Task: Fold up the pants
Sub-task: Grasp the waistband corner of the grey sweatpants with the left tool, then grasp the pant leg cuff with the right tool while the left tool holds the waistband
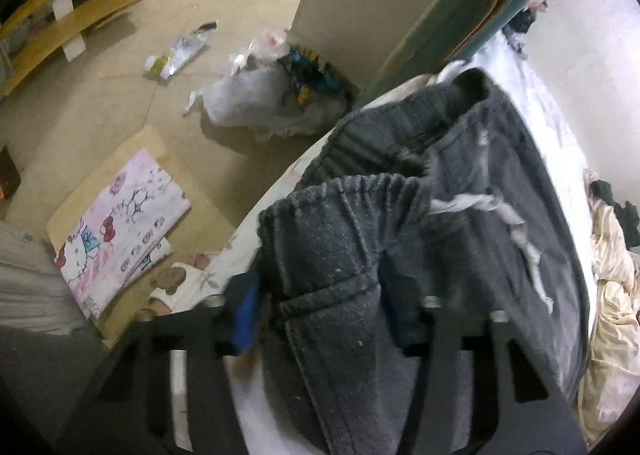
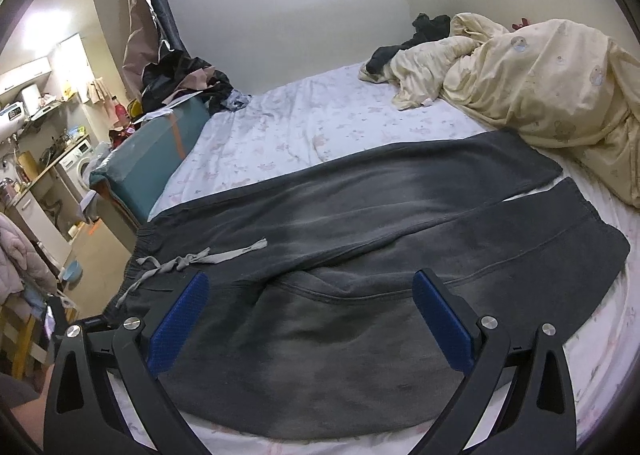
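Dark grey sweatpants point(image 2: 360, 207) lie spread flat across the bed, waistband to the left and both legs running right. A pale grey drawstring point(image 2: 192, 259) trails from the waist. My right gripper point(image 2: 312, 315) hovers open over the hip area, its blue pads point(image 2: 180, 319) wide apart and touching nothing. In the left wrist view, the near corner of the waistband point(image 1: 332, 215) is bunched between the pads of my left gripper point(image 1: 320, 307), which is shut on the pants at the bed's edge. The drawstring point(image 1: 480, 207) lies to the right of that grip.
A crumpled cream comforter point(image 2: 540, 87) and dark clothes point(image 2: 420, 35) fill the bed's far right. A teal box point(image 2: 152, 159) stands against the bed's left side. On the floor lie a white plastic bag point(image 1: 248, 95) and a pink cartoon-print cloth point(image 1: 124, 223).
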The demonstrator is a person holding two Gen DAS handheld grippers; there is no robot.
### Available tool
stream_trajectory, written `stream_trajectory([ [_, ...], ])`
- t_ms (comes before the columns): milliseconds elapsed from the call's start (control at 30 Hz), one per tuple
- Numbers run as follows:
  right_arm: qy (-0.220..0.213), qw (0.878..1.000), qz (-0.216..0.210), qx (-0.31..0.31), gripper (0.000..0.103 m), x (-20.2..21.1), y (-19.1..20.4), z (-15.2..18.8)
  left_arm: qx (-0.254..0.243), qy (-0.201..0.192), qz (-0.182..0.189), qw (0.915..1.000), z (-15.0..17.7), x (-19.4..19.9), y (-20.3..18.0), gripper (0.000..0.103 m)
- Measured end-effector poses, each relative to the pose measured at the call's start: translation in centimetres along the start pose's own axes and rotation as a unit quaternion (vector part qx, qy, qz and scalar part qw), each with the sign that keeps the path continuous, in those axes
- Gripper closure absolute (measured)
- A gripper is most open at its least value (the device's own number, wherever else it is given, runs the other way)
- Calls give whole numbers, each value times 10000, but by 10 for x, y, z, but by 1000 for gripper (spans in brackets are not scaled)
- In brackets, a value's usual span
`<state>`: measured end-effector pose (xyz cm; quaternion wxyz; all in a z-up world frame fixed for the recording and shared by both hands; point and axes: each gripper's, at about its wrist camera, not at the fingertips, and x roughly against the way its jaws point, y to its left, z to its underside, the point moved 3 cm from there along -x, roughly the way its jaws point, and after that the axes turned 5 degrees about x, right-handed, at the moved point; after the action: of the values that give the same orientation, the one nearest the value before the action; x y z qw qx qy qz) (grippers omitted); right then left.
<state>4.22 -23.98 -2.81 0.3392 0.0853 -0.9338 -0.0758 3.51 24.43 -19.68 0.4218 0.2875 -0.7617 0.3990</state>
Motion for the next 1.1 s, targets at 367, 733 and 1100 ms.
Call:
stream_trajectory([
  [367, 94, 9999, -58, -52, 0, -2, -4, -2, -1160, -781, -40, 9902, -6, 77, -51, 91],
  [733, 1952, 9617, -736, -1779, 0, -30, -50, 101, -1217, -377, -129, 9918, -13, 72, -57, 91],
  [1100, 1591, 8782, 800, -4439, 2, -43, -214, 148, -1358, -470, -310, 9891, -8, 75, -61, 91],
])
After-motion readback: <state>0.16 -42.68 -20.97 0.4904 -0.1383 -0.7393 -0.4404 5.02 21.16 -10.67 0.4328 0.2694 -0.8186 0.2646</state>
